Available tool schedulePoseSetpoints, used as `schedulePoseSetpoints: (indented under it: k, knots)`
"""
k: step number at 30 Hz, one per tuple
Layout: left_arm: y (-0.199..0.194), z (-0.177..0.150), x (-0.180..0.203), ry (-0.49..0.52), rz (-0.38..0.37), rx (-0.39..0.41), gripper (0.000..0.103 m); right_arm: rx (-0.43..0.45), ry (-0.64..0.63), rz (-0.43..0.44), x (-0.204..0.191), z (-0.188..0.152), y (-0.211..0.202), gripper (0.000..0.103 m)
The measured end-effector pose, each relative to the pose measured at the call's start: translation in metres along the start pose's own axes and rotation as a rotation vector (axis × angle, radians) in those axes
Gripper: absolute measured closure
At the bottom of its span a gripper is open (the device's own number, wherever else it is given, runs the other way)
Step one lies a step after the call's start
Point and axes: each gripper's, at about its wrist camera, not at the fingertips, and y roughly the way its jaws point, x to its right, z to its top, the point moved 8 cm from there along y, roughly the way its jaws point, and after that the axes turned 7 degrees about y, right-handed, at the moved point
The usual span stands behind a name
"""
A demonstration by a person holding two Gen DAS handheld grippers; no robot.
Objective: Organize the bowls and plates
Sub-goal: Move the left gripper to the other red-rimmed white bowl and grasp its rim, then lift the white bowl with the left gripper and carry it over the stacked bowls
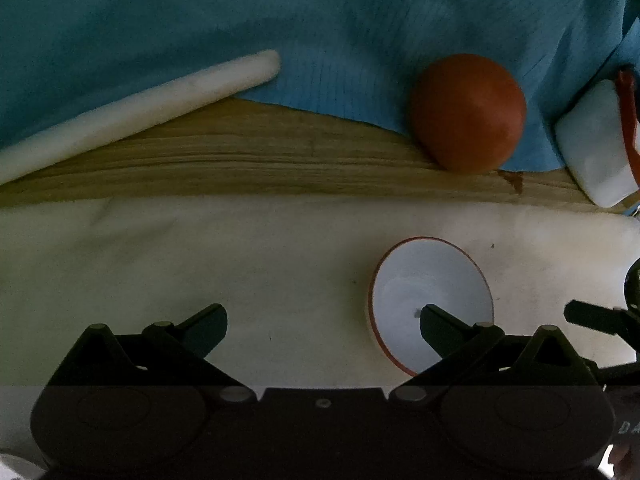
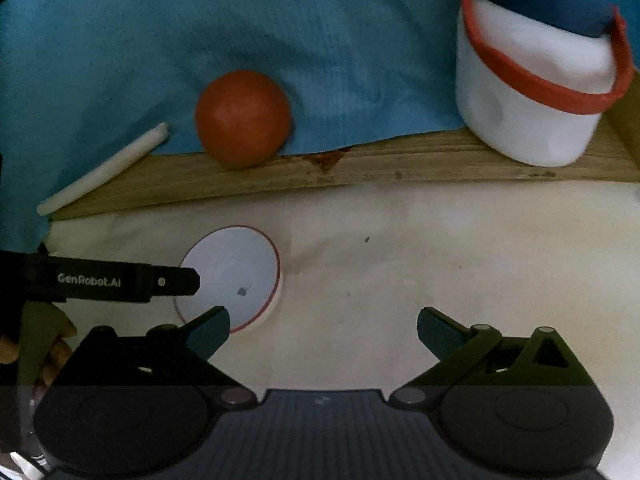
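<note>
On the pale worktop (image 2: 400,264), near its front: one small white dish with a red rim (image 1: 430,300), lying flat, alone, nothing stacked on or under it as far as can be seen. Left tongs (image 1: 324,320): spread wide, empty; their right finger overlaps the dish in the left wrist view, and in the right wrist view one finger reaches over the dish's left edge, contact not determinable. Right tongs (image 2: 324,320): spread wide, empty, their left finger over the dish's near rim, the opening itself above bare worktop beside the dish. Behind, on a wooden board (image 2: 280,176): one round orange-red piece (image 2: 243,120), either an upturned bowl or a ball, cannot tell which; one white container with a red rim (image 2: 532,92), tilted, something dark blue in its mouth; one white rod (image 1: 132,112) lying aslant. Blue cloth (image 1: 280,20) behind all. Progress, by judgement: early; no item gripped, no stack or sorted group visible. Remaining: take the dish and set it with its fellows, whose destination is out of view.
</note>
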Motion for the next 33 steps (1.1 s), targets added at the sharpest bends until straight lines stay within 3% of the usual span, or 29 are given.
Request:
schedulePoseSetpoints:
  k: [7, 13, 17, 24, 27, 33]
  knots:
    - [0.006, -0.001, 0.0, 0.028, -0.027, -0.017, 0.002, -0.012, 0.005, 0.016, -0.003, 0.006, 0.018, 0.016]
    - [0.004, -0.002, 0.006, 0.059, -0.061, -0.029, 0.017, -0.042, 0.021, 0.038, -0.008, 0.007, 0.031, 0.037]
    - [0.003, -0.002, 0.009, 0.069, -0.074, -0.035, 0.032, -0.064, 0.045, 0.075, -0.012, 0.007, 0.037, 0.057]
    - [0.003, -0.002, 0.016, 0.06, -0.137, -0.048, 0.07, -0.085, 0.047, 0.101, -0.025, 0.008, 0.043, 0.077]
    - [0.003, -0.003, 0.015, 0.051, -0.159, -0.058, 0.082, -0.091, 0.056, 0.113, -0.028, 0.008, 0.044, 0.085]
    - [0.004, -0.005, 0.012, -0.008, -0.177, -0.053, 0.089, -0.088, 0.08, 0.12, -0.031, 0.007, 0.044, 0.089]
